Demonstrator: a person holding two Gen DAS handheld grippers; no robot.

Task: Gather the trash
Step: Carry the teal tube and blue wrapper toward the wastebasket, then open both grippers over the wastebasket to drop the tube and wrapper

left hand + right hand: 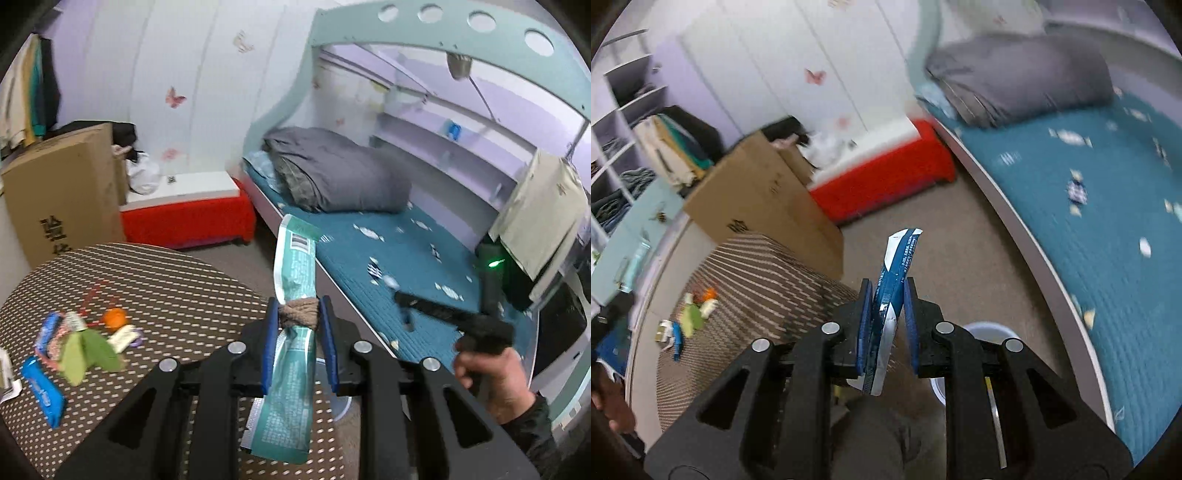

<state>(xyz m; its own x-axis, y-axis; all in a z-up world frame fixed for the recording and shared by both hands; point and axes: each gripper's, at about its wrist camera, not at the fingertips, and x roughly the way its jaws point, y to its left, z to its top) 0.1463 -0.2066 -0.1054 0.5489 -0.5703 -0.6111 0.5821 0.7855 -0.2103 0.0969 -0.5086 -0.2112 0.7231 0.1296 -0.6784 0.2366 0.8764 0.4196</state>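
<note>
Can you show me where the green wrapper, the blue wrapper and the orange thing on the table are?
green wrapper point(295, 254): left wrist view, upper part above the fingers.
blue wrapper point(899, 258): right wrist view, top part above the fingers.
orange thing point(114, 318): left wrist view, its middle, on the table.

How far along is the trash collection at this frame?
Midway. In hand: the left gripper holds a teal wrapper with brown string; the right gripper holds a blue wrapper near the white bin. Left: blue packets, green scraps and other litter on the table.
</note>
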